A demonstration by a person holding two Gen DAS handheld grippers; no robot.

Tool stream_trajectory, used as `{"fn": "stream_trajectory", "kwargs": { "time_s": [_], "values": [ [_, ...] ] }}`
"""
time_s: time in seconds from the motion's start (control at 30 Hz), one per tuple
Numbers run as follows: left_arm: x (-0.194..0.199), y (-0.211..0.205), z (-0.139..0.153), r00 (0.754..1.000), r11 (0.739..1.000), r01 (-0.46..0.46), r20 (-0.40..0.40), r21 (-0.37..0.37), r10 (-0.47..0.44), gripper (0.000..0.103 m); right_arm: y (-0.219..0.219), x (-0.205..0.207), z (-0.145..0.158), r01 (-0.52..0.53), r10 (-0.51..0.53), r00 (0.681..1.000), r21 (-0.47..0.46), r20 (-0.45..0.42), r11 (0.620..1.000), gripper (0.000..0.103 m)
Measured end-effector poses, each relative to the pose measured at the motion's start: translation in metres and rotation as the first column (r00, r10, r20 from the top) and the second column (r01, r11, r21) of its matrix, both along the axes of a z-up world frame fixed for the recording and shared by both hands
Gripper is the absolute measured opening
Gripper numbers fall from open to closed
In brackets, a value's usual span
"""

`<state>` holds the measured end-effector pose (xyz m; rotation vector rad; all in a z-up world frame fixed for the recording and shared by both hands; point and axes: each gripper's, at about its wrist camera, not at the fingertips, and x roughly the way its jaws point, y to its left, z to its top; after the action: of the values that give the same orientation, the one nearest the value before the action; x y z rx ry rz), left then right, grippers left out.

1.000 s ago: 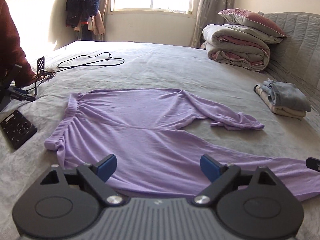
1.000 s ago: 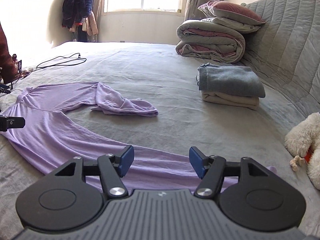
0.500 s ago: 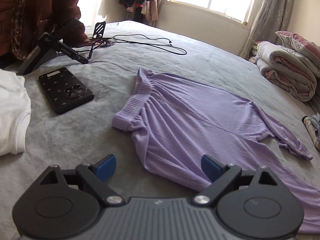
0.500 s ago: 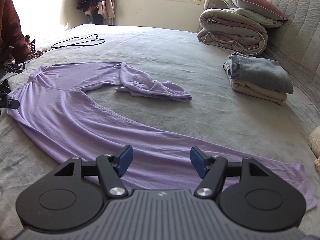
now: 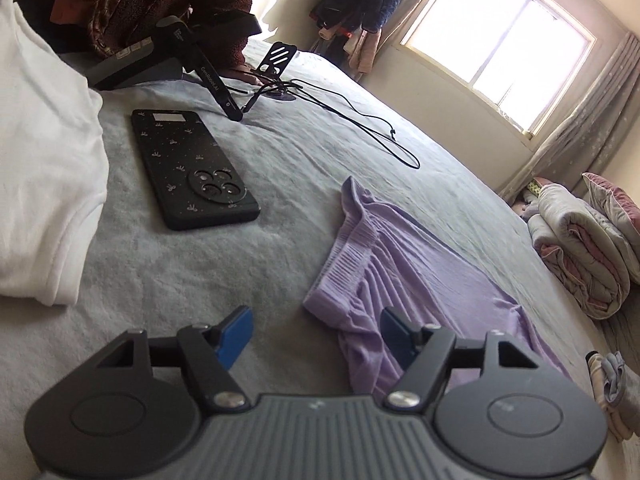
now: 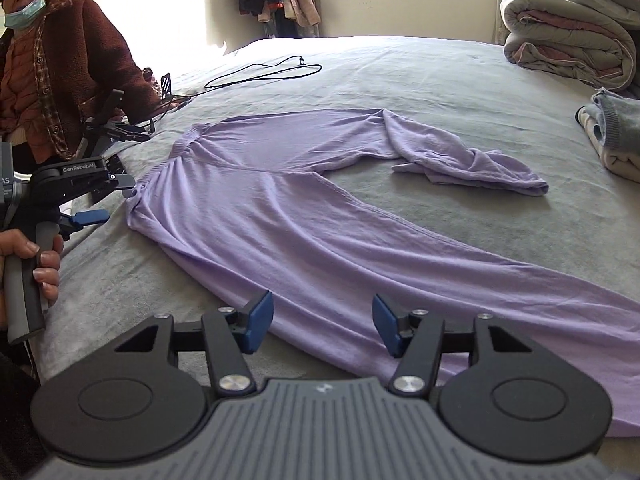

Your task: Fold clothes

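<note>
On left claw (image 6: 86,216), "GenRobot.AI" lettering, jaws closing beside purple garment (image 6: 320,232)

Left hand-held gripper (image 5: 316,334) and right hand-held gripper (image 6: 323,322) — both tilted downward, jaws closing, nothing gripped.

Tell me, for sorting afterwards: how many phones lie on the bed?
1. A black phone lies camera-side up between the white cloth and the purple trousers. Others may be hidden.

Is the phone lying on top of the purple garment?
No, in the left wrist view the black phone lies on bare grey bed cover, apart from the purple garment, with a strip of cover between them.
</note>
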<state>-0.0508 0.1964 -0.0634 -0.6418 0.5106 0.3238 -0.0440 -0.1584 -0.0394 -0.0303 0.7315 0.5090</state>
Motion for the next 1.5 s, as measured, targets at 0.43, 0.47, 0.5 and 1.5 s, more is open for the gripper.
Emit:
{"fn": "stream_trajectory", "kwargs": {
  "time_s": [0.43, 0.47, 0.5, 1.5],
  "values": [
    [0.007, 0.01, -0.009, 0.999, 0.996, -0.015, 0.037, -0.089, 0.018, 0.023, 0.043, 0.008, -0.011, -0.078, 0.078, 0.997, -0.034, 0.005, 0.996, 0.039],
    [0.006, 0.011, -0.009, 0.999, 0.995, -0.013, 0.038, -0.102, 0.017, 0.022, 0.045, 0.009, -0.011, -0.078, 0.078, 0.997, -0.036, 0.007, 0.996, 0.039],
    [0.006, 0.012, -0.009, 0.999, 0.994, -0.012, 0.041, -0.111, 0.017, 0.021, 0.047, 0.009, -0.012, -0.077, 0.078, 0.997, -0.038, 0.01, 0.996, 0.039],
    [0.0, 0.027, 0.001, 0.995, 0.992, -0.1, 0.022, -0.075, 0.102, 0.005, 0.073, -0.008, -0.004, -0.224, 0.229, 0.971, -0.06, 0.073, 0.973, 0.001]
  ]
}}
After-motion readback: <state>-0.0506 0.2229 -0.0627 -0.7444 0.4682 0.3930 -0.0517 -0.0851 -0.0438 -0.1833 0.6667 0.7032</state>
